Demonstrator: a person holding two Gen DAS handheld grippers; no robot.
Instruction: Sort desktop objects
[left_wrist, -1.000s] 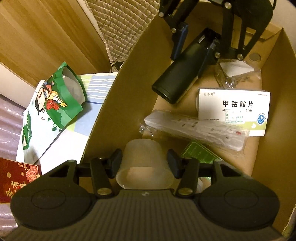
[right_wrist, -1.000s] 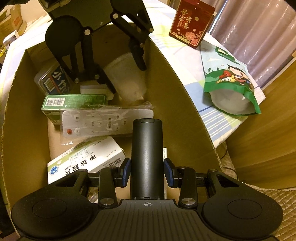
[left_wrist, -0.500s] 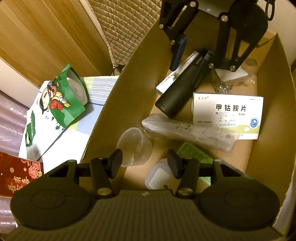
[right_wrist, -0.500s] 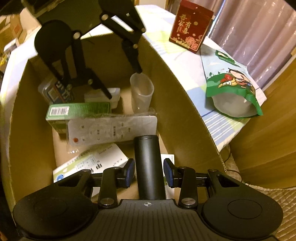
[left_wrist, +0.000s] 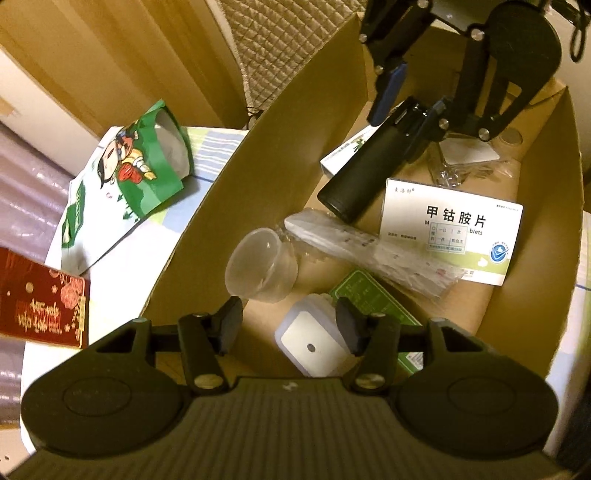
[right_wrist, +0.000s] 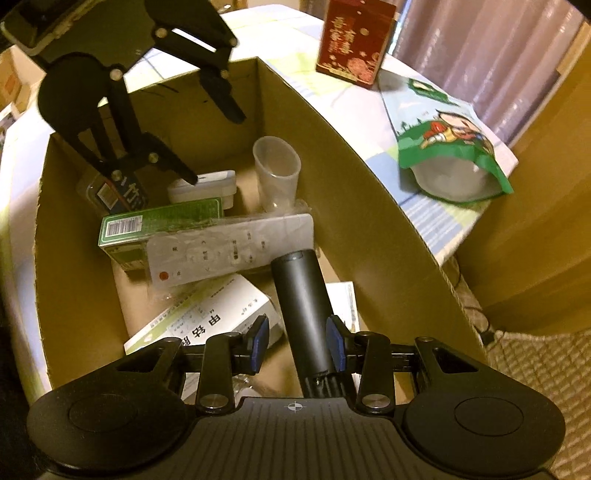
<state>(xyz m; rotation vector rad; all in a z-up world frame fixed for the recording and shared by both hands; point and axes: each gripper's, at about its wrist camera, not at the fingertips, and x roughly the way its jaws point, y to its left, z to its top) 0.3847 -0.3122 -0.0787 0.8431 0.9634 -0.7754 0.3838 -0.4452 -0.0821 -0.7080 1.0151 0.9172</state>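
Now left tongs (left_wrist: 288, 325) spreading, empty above the plastic cup (left_wrist: 260, 267); right tongs (right_wrist: 297, 345) pinching black tube (right_wrist: 303, 314). Lower it flat into the box (right_wrist: 369, 206), then release.

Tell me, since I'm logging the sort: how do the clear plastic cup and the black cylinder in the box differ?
The clear plastic cup is see-through and short with a wide open mouth; the black cylinder is opaque, long and slim. The cup stands free in the box, touched by neither gripper; the cylinder sits tilted between the right gripper fingers. Both are inside the cardboard box.
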